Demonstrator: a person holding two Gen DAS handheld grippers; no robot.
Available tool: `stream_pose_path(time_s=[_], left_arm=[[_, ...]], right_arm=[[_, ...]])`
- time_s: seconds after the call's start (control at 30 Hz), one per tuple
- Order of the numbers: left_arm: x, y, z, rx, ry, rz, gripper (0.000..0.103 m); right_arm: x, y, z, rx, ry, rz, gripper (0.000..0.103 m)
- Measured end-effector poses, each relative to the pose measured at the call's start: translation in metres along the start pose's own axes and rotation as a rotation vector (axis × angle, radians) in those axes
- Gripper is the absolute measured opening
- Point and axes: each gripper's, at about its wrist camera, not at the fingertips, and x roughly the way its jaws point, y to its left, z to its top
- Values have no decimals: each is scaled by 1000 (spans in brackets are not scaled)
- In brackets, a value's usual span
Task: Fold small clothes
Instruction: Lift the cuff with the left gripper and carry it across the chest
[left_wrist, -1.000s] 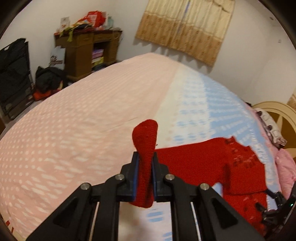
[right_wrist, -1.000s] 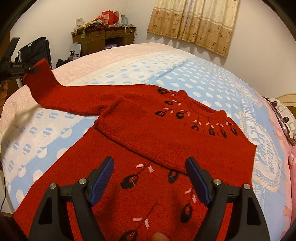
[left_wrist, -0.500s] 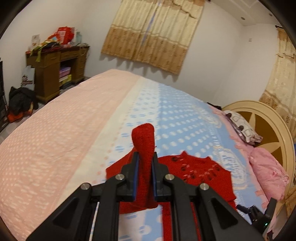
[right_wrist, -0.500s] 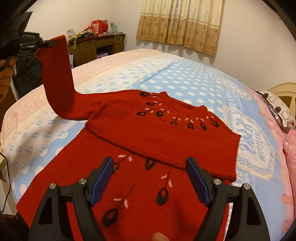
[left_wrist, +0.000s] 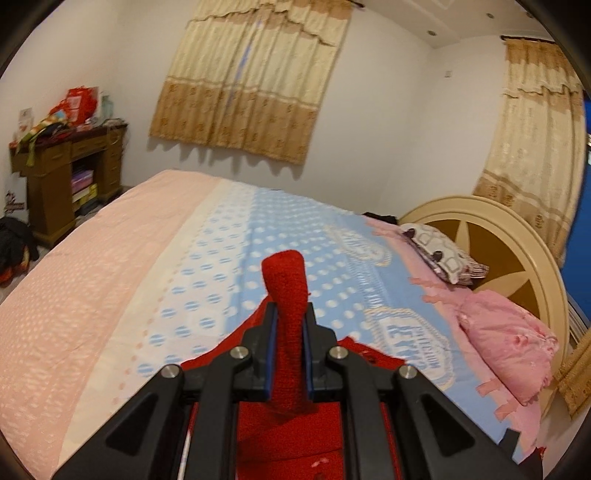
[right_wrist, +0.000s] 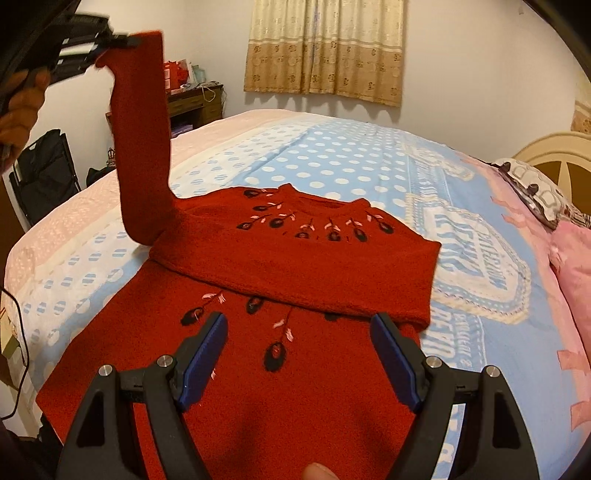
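A small red knitted sweater (right_wrist: 295, 258) with dark embroidered flowers lies flat on the bed; its right sleeve lies folded across the chest. Its left sleeve (right_wrist: 142, 147) stands up almost straight from the shoulder. My left gripper (left_wrist: 289, 325) is shut on the cuff of that sleeve (left_wrist: 286, 295), and in the right wrist view the same left gripper (right_wrist: 122, 38) shows high at the upper left, held by a hand (right_wrist: 22, 107). My right gripper (right_wrist: 297, 332) hovers open over the sweater's lower body, with nothing between its blue pads (right_wrist: 207, 347).
The bed (right_wrist: 351, 155) has a blue dotted sheet and a pink part on the left. Pink and patterned pillows (left_wrist: 506, 339) lie by the cream headboard (left_wrist: 517, 236). A cluttered wooden desk (left_wrist: 66, 173) stands at the far wall, with curtains (left_wrist: 251, 81) behind the bed.
My left gripper has lifted the sleeve cuff from low beside the bed up high and swung towards the sweater, so the sleeve now stands upright. My right gripper has drifted slightly, still open.
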Motion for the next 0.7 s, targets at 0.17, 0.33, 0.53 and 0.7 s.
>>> stream_pose_path(time_s=[0.17,0.33,0.53,0.7], left_arm=[[5,-32,3,36,-1,-50,12],[18,-58,0,65,20,-75,12],[43,-79,-8,66,59,-85,12],[66,-101,-18,72,101,-102,12]], right_arm=[[-3,-7,-8,11,-3,-1,80],[-4,-15,-17,29,4,1,80],[-5,-23,-24,52,9,-3,80],[-6,-27,-31,68,13,2,80]])
